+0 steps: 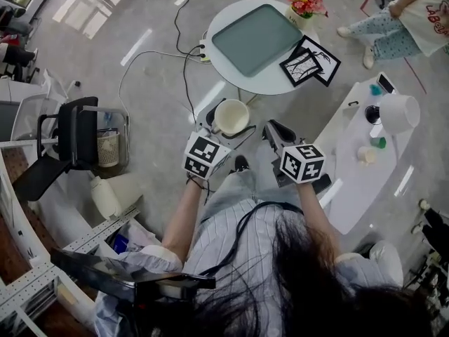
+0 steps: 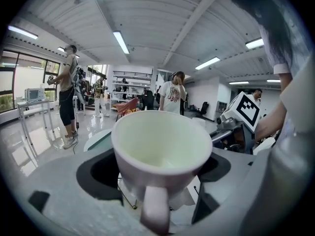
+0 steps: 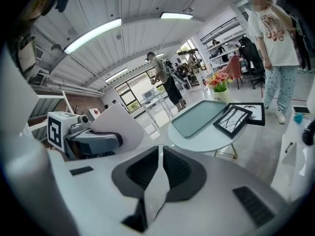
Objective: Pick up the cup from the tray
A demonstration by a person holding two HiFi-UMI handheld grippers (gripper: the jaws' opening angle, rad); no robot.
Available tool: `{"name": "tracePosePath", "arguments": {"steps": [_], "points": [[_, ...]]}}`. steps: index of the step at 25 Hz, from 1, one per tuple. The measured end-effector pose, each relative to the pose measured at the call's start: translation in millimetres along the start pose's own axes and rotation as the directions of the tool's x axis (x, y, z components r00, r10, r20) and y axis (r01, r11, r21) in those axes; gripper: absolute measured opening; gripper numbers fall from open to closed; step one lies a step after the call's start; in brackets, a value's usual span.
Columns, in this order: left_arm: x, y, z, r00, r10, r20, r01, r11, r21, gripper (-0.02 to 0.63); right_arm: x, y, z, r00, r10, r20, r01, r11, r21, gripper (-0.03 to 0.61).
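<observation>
A cream cup (image 1: 231,116) with a handle is held up off the floor, in front of the round white table (image 1: 231,30). My left gripper (image 1: 226,123) is shut on the cup. In the left gripper view the cup (image 2: 162,149) fills the middle between the jaws, its handle pointing toward the camera, and it looks empty. The grey-green tray (image 1: 256,39) lies bare on the round table. My right gripper (image 1: 276,132) hangs beside the cup with its jaws pressed together on nothing (image 3: 158,173). The right gripper view shows the cup (image 3: 115,123) at the left and the tray (image 3: 201,118) beyond.
Two black picture frames (image 1: 310,60) and a vase of flowers (image 1: 304,1) share the round table. A long white table (image 1: 351,188) with a paper roll (image 1: 400,112) stands at the right. A chair (image 1: 70,135) and a wire bin (image 1: 107,148) stand at the left. A person (image 1: 403,20) sits at the top right.
</observation>
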State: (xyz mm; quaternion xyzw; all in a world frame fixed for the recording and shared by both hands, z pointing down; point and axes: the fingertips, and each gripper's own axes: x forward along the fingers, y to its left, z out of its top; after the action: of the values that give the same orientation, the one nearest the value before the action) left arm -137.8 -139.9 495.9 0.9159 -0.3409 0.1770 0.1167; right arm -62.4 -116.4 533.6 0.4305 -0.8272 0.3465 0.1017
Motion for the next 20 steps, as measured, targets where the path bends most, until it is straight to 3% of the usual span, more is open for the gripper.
{"name": "tracePosePath", "arguments": {"steps": [10,20], "points": [[-5.9,-34.3,7.4,1.000,-0.011,0.020,0.011,1.000,0.005,0.443,-35.4,6.9,-12.3,1.000,0.002,0.005,-0.002,1.000,-0.013,0.043],[-16.5,-106.1,11.2,1.000,0.002,0.025,-0.002,1.000,0.004,0.442,-100.3,5.7,-33.0,0.999,0.034,0.024,-0.034,0.999,-0.020,0.043]]}}
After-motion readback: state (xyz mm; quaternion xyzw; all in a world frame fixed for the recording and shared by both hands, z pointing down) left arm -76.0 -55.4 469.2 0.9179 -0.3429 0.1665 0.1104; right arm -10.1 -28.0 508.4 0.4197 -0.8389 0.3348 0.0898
